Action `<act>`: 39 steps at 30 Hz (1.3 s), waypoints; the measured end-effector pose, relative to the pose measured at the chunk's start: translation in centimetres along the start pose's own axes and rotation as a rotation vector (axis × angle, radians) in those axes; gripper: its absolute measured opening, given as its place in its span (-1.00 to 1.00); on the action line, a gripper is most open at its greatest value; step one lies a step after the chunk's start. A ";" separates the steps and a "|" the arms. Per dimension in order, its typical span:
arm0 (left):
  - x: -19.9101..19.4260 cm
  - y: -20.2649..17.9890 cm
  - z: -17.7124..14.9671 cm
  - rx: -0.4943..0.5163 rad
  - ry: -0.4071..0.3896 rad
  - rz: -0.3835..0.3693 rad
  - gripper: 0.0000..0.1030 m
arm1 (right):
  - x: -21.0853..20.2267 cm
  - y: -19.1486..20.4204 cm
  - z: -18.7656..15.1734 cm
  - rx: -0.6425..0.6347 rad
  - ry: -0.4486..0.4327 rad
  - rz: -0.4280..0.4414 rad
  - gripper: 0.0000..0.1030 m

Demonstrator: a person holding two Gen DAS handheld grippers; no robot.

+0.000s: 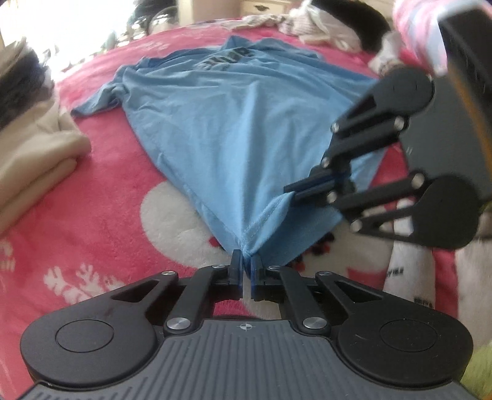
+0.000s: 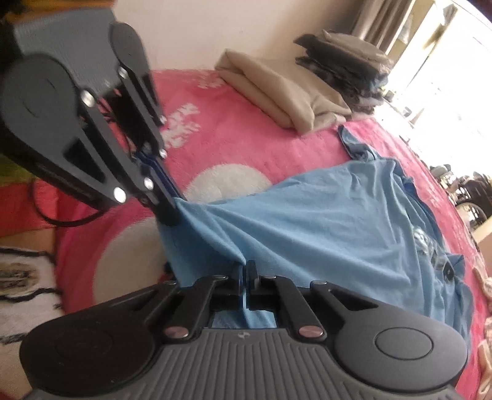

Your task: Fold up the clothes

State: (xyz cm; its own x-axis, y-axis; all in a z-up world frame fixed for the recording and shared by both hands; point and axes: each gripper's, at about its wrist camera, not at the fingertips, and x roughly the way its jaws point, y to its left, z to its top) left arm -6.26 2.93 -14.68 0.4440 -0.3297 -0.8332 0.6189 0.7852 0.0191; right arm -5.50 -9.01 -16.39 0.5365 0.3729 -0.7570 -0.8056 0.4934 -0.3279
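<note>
Left gripper [image 1: 245,260] pinched tight on blue t-shirt [image 1: 233,123] hem corner; right gripper [image 2: 246,270] clamped on hem alongside. Shirt stretches away ahead of both fingertips over pink blanket [image 1: 123,184]; folded beige garment [image 1: 33,160] left.

shirt print [image 1: 226,63]: dark letters, too blurred to read
beige stack [image 1: 33,160]: cut off by left edge
far pile [image 1: 323,27]: blurred, items indistinct
right gripper [image 1: 292,191]: body motion-blurred, cropped at right edge
</note>
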 end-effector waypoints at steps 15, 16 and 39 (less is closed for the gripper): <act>1.7 -2.1 -0.6 0.220 0.136 0.003 -0.96 | 1.0 0.5 -1.2 0.085 0.096 0.178 -0.95; 2.0 -2.0 -0.6 0.212 0.153 -0.005 -0.96 | 1.4 0.6 -1.3 0.106 0.102 0.181 -0.94; -4.7 14.1 5.9 -0.384 -0.097 0.120 -0.41 | -6.9 -15.1 -7.3 1.008 0.042 0.010 -0.66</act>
State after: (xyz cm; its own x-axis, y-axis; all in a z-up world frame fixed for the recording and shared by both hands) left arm 4.25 12.49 -7.27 0.5688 -0.2576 -0.7811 0.2808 0.9534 -0.1100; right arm 1.11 -24.73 -10.36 0.5063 0.3625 -0.7825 -0.2114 0.9319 0.2949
